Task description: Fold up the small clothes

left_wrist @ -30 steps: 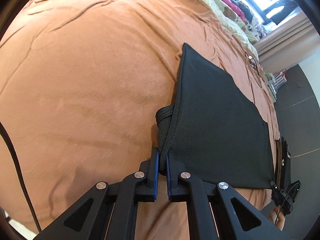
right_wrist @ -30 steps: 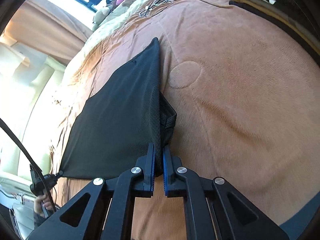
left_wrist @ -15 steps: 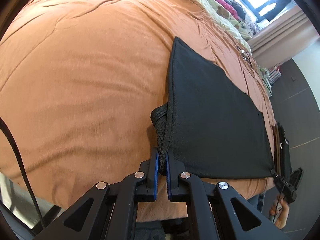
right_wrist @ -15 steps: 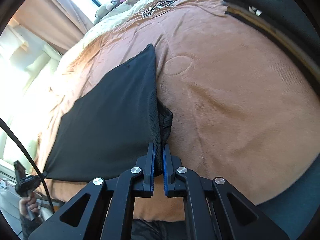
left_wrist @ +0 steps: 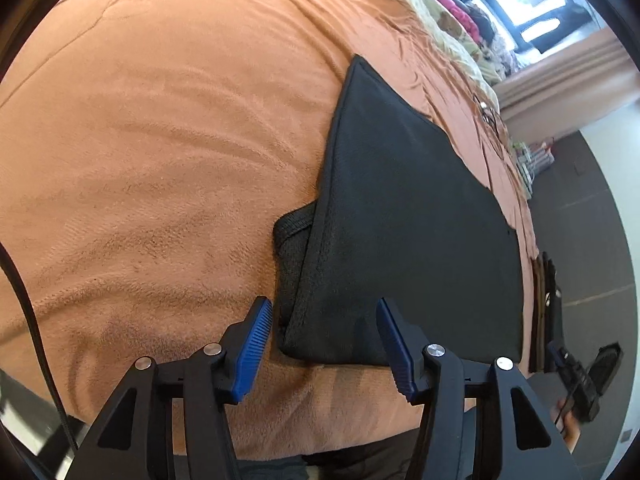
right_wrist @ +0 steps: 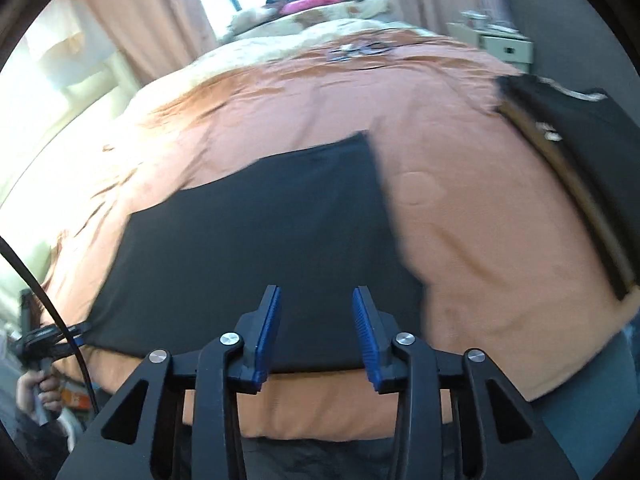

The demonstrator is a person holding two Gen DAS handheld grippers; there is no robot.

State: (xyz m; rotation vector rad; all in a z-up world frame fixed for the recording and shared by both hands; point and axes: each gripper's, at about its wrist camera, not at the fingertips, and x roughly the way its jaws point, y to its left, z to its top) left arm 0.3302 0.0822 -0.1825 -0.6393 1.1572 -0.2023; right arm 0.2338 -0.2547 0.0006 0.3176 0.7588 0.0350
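Both wrist cameras look down closely at one black garment.

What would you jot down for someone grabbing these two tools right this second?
Left gripper: jaws have just been opening; the near left corner of the black garment lies between them, not pinched.
Right gripper: jaws have just been opening too, nothing held; it hangs over the garment's near edge.
The garment lies flat on the orange blanket, near the bed's front edge, a strap loop sticking out at its left side.
Done: this fold is laid down and released.
Left: probably a further fold, then onto the dark pile at the right.
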